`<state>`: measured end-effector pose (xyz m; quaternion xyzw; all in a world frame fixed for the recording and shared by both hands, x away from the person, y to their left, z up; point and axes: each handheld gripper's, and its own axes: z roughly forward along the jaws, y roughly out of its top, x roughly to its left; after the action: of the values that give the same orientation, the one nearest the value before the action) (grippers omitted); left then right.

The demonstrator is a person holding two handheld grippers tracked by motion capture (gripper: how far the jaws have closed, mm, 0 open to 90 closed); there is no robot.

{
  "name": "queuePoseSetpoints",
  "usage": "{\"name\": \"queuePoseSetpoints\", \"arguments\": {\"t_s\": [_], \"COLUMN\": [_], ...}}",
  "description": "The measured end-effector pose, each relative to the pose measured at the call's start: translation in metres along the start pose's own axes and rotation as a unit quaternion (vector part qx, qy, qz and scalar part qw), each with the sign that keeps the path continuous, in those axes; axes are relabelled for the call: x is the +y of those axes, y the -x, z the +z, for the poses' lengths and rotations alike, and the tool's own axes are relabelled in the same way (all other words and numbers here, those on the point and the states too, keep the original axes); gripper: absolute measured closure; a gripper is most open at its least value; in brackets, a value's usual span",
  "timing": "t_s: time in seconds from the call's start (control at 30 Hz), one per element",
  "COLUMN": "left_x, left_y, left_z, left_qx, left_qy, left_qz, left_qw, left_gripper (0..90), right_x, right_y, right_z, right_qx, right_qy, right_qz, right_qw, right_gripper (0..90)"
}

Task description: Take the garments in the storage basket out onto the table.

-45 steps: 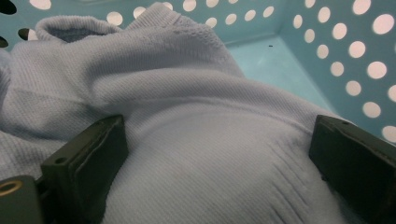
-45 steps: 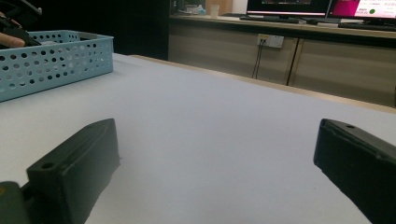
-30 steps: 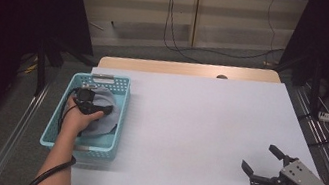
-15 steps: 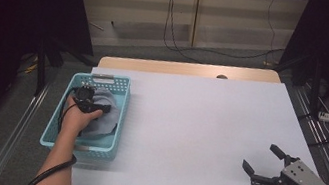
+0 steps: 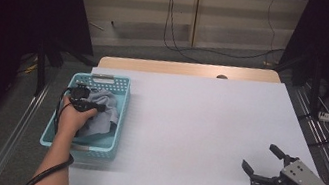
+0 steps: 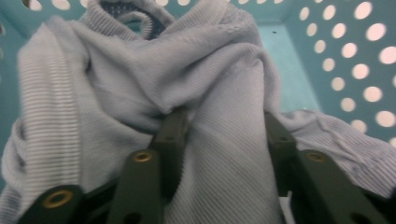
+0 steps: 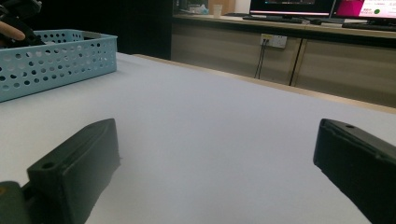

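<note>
Both claws are black with brass-ringed screw holes; the right claw carries a grey three-cornered plate.

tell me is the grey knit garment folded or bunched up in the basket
Bunched up. The grey knit garment lies crumpled in loose folds inside the blue basket, and the left claw has just been closing on a ridge of it.

Pale grey-blue ribbed knit cloth, soft and matt, turquoise perforated plastic basket with a slight sheen, smooth matt white table with a bare wood far edge, matt black plastic gripper jaws
</note>
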<state>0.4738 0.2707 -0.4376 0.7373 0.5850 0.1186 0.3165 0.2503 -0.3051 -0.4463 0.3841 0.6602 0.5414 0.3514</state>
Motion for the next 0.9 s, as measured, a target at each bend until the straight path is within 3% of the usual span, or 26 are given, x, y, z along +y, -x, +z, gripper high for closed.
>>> {"name": "queuePoseSetpoints", "arguments": {"t_s": [0.1,0.23,0.4,0.5,0.9], "left_x": [0.001,0.005,0.009,0.010,0.041], "left_y": [0.000,0.008,0.011,0.012,0.025], "left_z": [-0.002,-0.002,-0.006,-0.007,-0.040], "left_qx": [-0.011,0.006,0.010,0.015,-0.006], "left_qy": [-0.008,-0.022,-0.035,-0.026,-0.039], "left_qz": [-0.010,0.016,0.019,0.020,0.022], "left_qw": [0.9999,0.9996,0.9991,0.9994,0.9990], "left_gripper": [66.1,69.8,74.2,76.3,79.1], "right_x": [0.000,0.000,-0.001,-0.001,-0.001], "right_y": [0.000,0.000,0.000,0.001,0.001], "right_z": [0.000,0.000,0.000,-0.001,0.001], "right_qx": [0.000,0.002,0.000,0.000,0.002], "right_qy": [0.000,0.000,-0.001,-0.002,-0.002], "right_qz": [0.001,0.000,0.001,0.003,0.005], "right_qw": [1.0000,1.0000,1.0000,1.0000,1.0000], "right_gripper": [0.0,0.0,0.0,0.0,0.0]}}
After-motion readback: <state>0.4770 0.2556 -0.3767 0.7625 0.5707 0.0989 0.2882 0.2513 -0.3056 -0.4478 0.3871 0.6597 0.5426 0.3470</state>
